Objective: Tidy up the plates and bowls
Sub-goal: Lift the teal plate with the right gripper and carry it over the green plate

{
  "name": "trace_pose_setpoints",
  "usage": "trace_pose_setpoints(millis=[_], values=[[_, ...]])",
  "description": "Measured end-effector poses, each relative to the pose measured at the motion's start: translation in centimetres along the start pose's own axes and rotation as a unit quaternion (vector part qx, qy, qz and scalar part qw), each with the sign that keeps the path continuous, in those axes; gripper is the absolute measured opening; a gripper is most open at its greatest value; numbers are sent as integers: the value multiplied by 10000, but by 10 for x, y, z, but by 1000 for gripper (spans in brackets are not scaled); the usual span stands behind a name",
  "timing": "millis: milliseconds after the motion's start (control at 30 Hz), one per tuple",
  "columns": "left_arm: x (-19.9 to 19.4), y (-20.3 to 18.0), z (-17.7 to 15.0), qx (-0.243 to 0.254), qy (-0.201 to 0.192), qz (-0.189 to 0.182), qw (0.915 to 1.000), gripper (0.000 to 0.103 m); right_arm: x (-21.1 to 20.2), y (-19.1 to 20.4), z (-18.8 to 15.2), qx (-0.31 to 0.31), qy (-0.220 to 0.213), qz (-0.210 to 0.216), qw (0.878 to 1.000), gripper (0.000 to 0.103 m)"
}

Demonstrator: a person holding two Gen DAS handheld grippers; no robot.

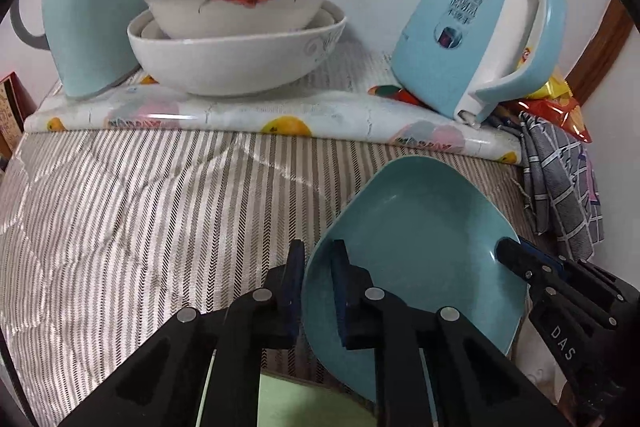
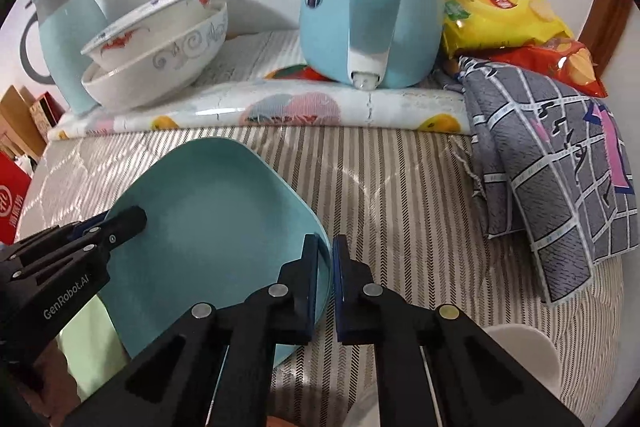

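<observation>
Left wrist view first: the left gripper (image 1: 318, 291) has its two fingers clamped across the near rim of a teal square plate (image 1: 416, 239), one finger outside the rim and one inside the dish. At the plate's far right edge the right gripper (image 1: 510, 253) pinches the opposite rim. From the right wrist view, the right gripper (image 2: 326, 267) shows the same grip, fingers closed on the plate (image 2: 216, 203) edge, with the left gripper (image 2: 134, 221) clamped on the other side. The plate sits tilted over the striped tablecloth (image 1: 160, 211), its near part reaching past the table edge; whether it touches the cloth I cannot tell. Further back lies a fold of fruit-print oilcloth (image 1: 224, 117). On it, a white bowl with a red bat motif (image 1: 240, 7) is nested in a larger white bowl (image 1: 236, 63). A pale blue jug (image 1: 88, 15) stands just left of them, a blue electric kettle (image 1: 472, 31) to the right. A grey checked cloth (image 2: 548, 163) drapes at the right, with snack bags (image 2: 504, 19) behind it
</observation>
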State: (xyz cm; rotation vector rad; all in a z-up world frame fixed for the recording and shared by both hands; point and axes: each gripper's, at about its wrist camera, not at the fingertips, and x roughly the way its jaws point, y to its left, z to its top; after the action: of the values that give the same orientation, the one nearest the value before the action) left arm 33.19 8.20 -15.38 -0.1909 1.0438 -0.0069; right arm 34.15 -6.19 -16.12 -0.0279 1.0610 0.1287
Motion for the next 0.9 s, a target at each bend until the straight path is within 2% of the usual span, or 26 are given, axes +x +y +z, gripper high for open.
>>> trace_pose_setpoints(millis=[367,900], values=[[-42,-10,2,3,-270,-65,9996,13,-44,-1,3,-16,-372,-10,9993,7],[-90,-15,-25,-66,-402,-15,9992,13,-96,4,-22,-90,-621,48,9980,7]])
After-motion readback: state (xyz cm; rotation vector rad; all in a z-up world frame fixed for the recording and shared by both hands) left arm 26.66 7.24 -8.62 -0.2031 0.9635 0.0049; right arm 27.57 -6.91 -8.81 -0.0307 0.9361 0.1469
